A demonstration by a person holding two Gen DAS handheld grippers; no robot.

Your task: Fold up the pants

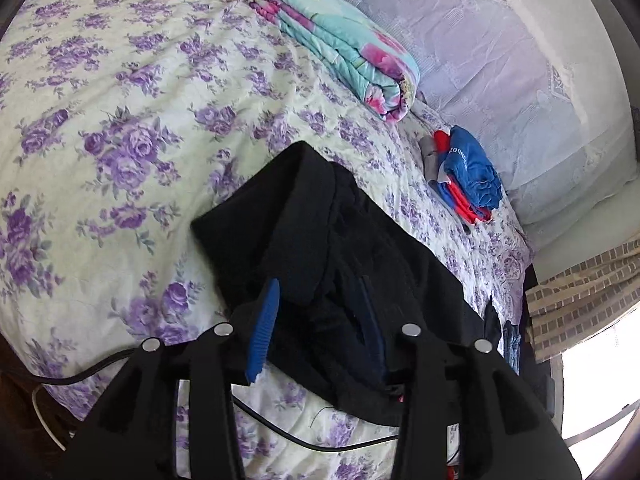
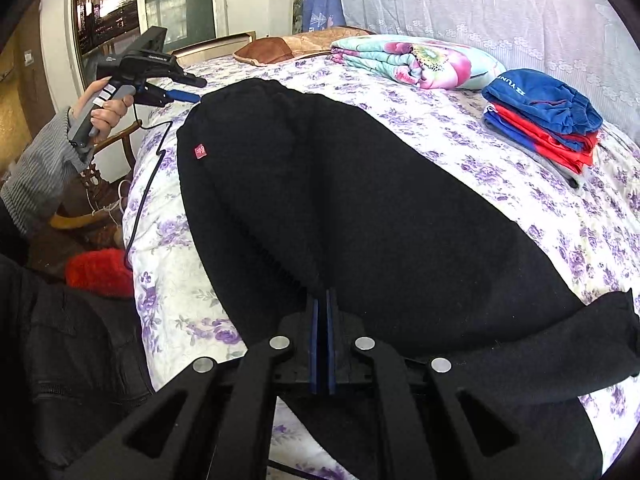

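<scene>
The right gripper (image 2: 322, 300) has its 2 ribbed blue pads (image 2: 314, 344) pressed together on a fold of the black pants (image 2: 360, 208), thick fleecy cloth spread over the bed (image 2: 168, 280). The left gripper (image 1: 320, 308) stands partly parted, its pads either side of the pants' edge without pinching it. The bedsheet is crinkled cotton with purple roses. Beyond lie a rolled floral quilt (image 2: 420, 62) and a stack of blue and red clothes (image 2: 540, 120).
</scene>
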